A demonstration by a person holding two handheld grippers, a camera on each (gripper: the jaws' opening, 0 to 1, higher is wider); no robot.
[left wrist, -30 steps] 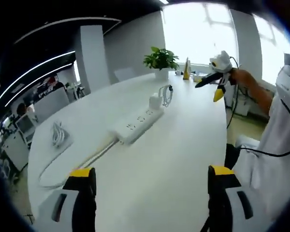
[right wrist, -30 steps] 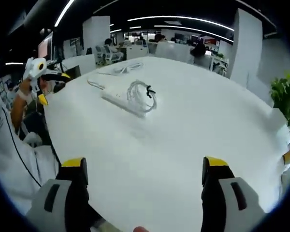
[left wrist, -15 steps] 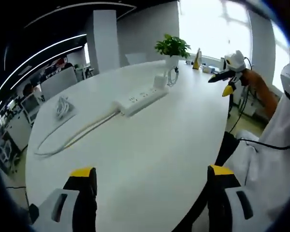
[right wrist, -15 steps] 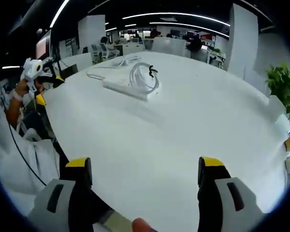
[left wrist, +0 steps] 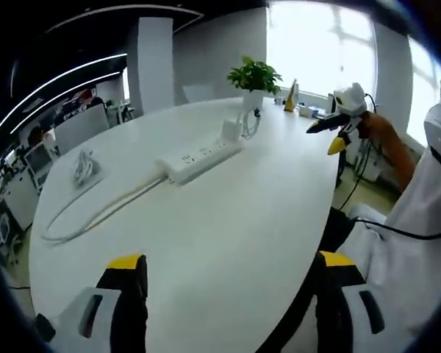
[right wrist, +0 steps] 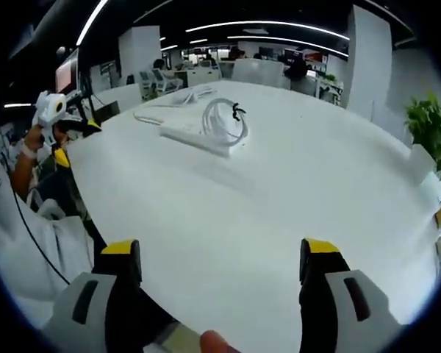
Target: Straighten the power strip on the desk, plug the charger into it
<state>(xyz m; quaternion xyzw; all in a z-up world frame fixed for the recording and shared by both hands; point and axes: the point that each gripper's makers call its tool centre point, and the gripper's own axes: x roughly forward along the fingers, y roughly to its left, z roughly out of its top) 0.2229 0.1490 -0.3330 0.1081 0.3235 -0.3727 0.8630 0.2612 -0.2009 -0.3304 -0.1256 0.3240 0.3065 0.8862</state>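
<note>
The strip (left wrist: 201, 154) lay on the desk (left wrist: 228, 243), roughly mid-desk. The charger (left wrist: 230, 131) sat at its far end, with its coiled cable (right wrist: 224, 122) on top (seen from the right gripper view). The strip's cord (left wrist: 95, 213) ran off to the left in the left gripper view, looping near the desk edge beside a small bundle (left wrist: 83, 167). A plant (left wrist: 254, 77) stood behind the charger.
</note>
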